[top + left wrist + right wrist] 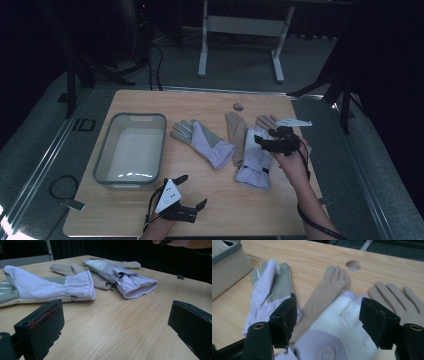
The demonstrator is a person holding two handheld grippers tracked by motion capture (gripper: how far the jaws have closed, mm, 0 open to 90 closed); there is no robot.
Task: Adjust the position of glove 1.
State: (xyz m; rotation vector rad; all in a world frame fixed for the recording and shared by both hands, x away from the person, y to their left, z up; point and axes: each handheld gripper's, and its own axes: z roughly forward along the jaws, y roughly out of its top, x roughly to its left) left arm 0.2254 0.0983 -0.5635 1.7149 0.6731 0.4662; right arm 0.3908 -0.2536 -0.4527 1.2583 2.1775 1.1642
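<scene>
We see four gloves lying on the worktop (pixel 150 210) beside an empty bin (pixel 131 150) — none stowed yet. Our right gripper (pixel 267 141) hovers released over the white glove (pixel 255 160); left gripper (pixel 192 192) released, idle.

The white and lilac glove (pixel 256 160) nearest the right gripper lies flat on the wooden table (pixel 210 210), to the right of the grey tub (pixel 131 149), well apart from it. Its fingers point away from the person and its gathered cuff faces the near edge. It rests across two beige gloves (pixel 235 131), covering their lower parts.
</scene>
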